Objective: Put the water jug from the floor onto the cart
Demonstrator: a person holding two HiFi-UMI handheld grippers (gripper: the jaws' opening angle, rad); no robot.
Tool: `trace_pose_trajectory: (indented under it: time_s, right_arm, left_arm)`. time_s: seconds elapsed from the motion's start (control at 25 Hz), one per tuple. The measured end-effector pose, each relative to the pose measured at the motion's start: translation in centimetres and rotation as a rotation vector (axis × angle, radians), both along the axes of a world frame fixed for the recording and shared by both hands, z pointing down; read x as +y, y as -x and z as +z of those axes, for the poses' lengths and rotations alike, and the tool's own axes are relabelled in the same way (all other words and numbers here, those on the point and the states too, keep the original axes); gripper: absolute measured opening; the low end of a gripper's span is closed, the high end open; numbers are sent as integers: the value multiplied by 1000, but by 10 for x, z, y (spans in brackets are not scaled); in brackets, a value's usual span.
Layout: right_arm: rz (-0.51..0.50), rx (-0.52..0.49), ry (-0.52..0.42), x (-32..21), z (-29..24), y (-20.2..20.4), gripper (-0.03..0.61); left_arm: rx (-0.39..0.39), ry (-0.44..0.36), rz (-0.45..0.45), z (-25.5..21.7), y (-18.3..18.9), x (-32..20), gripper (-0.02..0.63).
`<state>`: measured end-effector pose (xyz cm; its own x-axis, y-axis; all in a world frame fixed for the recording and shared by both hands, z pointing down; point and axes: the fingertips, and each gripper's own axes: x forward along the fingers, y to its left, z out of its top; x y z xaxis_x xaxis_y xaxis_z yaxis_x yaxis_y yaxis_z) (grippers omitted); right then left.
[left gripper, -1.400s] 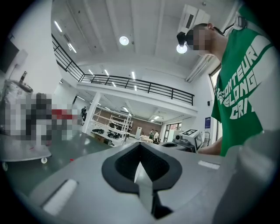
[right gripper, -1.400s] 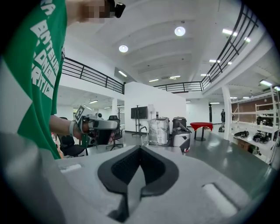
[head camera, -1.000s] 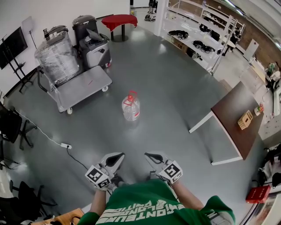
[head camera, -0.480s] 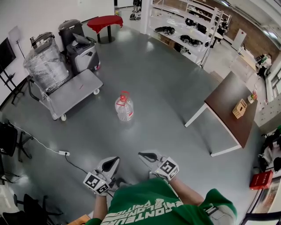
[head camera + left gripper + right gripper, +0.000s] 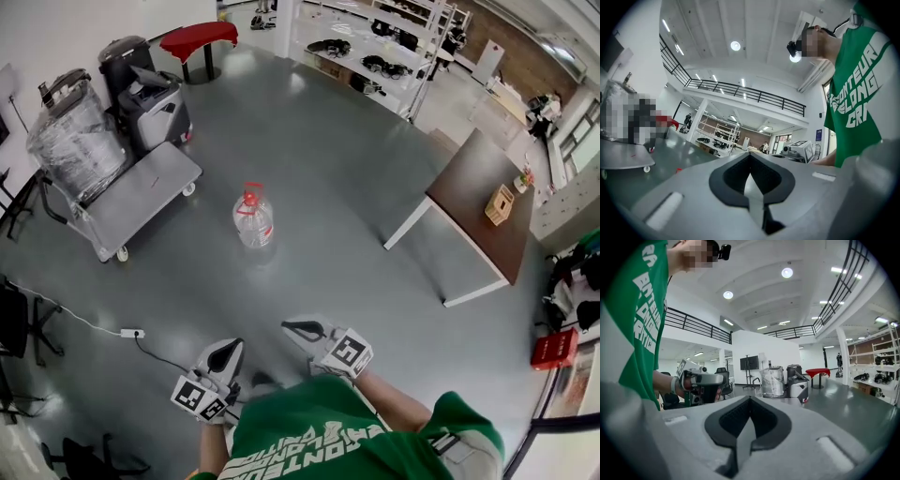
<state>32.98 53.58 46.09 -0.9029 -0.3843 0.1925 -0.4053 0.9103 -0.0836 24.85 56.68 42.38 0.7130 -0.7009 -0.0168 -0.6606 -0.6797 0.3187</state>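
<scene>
Left gripper (image 5: 225,352) and right gripper (image 5: 293,327) both closed, empty, well short of water jug (image 5: 253,218); cart (image 5: 141,193) near the water jug's left.

A clear, red-capped water jug (image 5: 253,223) stands upright on the floor beside the grey cart (image 5: 141,195).

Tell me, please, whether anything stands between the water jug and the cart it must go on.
Nothing visible does. Only bare floor lies between the water jug and the cart. The cart's near end is free; a wrapped bundle stands at its far end.
</scene>
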Motion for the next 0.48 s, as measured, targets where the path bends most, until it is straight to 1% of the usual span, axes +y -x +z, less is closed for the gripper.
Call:
trace_pose_trajectory:
  time_s: [0.08,0.12,0.2,0.28,0.4,0.48]
  right_arm:
    - [-19,25,1,9,-7,19,-8]
    - [-21,36,-6,11,-7,22,-8]
    - [-9,57,-23,11,-1,17,-8]
    - [9,73,-13,12,9,13,-8]
    - [14,92,12,11,20,14,-8]
    - [7,86,19,6,19,15,-8]
  left_arm:
    - [6,18,-12,5,20,7,15]
    - [4,22,-13,9,24,7,15]
    - [-5,18,-1,16,25,2,15]
    - [-12,12,9,20,29,-2,15]
    - [-14,24,-9,23,40,-8,15]
    - [-10,37,-25,22,44,-12,15]
